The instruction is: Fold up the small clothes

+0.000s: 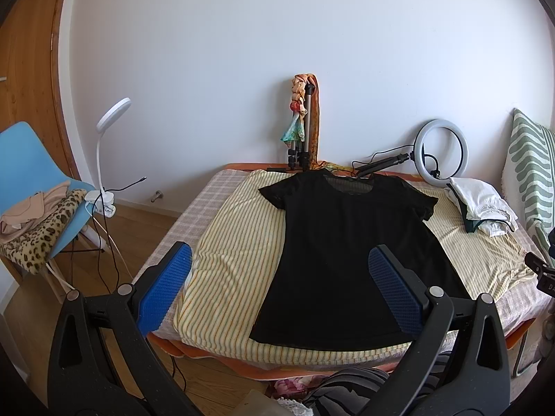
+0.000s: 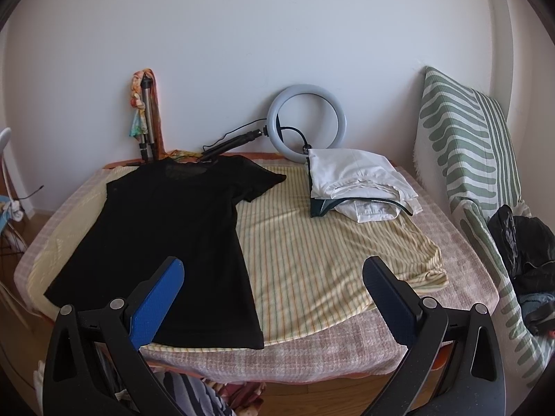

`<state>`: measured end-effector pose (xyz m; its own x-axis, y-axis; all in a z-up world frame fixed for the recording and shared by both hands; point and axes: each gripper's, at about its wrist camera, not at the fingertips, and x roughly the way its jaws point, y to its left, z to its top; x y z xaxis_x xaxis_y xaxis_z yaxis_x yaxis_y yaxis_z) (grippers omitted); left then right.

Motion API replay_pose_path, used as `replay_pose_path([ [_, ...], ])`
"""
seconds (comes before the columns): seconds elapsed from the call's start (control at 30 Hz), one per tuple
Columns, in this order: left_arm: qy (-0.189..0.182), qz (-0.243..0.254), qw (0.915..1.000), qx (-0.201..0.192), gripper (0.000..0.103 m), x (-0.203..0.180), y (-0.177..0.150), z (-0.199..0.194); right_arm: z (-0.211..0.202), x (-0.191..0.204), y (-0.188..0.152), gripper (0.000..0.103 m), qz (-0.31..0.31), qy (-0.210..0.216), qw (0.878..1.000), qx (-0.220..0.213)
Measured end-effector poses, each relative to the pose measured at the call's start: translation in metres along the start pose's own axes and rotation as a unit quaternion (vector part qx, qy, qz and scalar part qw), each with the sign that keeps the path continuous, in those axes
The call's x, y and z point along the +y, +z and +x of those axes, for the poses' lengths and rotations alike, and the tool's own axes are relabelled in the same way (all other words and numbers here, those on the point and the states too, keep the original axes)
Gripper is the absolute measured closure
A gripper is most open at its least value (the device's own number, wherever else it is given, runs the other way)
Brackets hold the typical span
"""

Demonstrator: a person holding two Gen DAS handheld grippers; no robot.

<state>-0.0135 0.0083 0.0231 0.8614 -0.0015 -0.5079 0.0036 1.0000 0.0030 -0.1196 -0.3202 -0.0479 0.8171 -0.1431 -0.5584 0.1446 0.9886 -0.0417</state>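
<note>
Left hand-held gripper (image 1: pixel 277 287) released, blue pads wide apart, held above the near edge of the worktop; nothing between the jaws. Right hand-held gripper (image 2: pixel 274 298) likewise released and empty, its left pad over the hem of the black T-shirt (image 2: pixel 166 228). The T-shirt lies flat and unfolded on the striped yellow cloth (image 2: pixel 322 260), hem toward 6 o'clock, neckline toward 12 o'clock, both sleeves spread. In the right wrist view, a pile of folded white clothes (image 2: pixel 357 180) sits at 1 o'clock, apart from the T-shirt. Behind it, a ring light (image 2: pixel 307 121) leans on the wall; tripod (image 2: pixel 147 118) at 11 o'clock.
</note>
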Motion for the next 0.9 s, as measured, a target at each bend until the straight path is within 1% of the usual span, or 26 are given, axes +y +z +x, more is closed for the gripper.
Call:
replay_pose_path([
  [0.23,0.002,-0.004,1.0000,0.004,0.000,0.003,-0.003,0.002,0.005,0.004,0.001,0.001,-0.006,-0.001,1.000,0.001],
  [0.37,0.010,-0.008,0.9999,0.009,0.000,0.011,-0.004,0.017,0.012,0.006,0.004,0.001,-0.010,0.002,1.000,0.001],
  [0.5,0.026,-0.012,0.9995,0.015,0.000,0.023,-0.010,0.032,0.029,0.006,0.012,0.001,-0.023,0.004,1.000,-0.004],
  [0.63,0.041,-0.005,0.9991,0.014,0.000,0.039,-0.020,0.045,0.052,0.005,0.029,0.001,-0.044,0.015,0.999,-0.017],
  [0.8,0.026,-0.019,0.9992,0.023,0.000,0.063,-0.036,0.061,0.083,0.010,0.050,0.001,-0.063,0.038,0.997,-0.024],
  [0.87,0.018,-0.025,0.9989,0.036,0.000,0.070,-0.043,0.070,0.094,0.013,0.057,0.001,-0.063,0.050,0.996,-0.023],
  [0.9,0.011,-0.029,0.9986,0.044,0.003,0.072,-0.046,0.075,0.099,0.014,0.060,0.001,-0.063,0.057,0.996,-0.021],
])
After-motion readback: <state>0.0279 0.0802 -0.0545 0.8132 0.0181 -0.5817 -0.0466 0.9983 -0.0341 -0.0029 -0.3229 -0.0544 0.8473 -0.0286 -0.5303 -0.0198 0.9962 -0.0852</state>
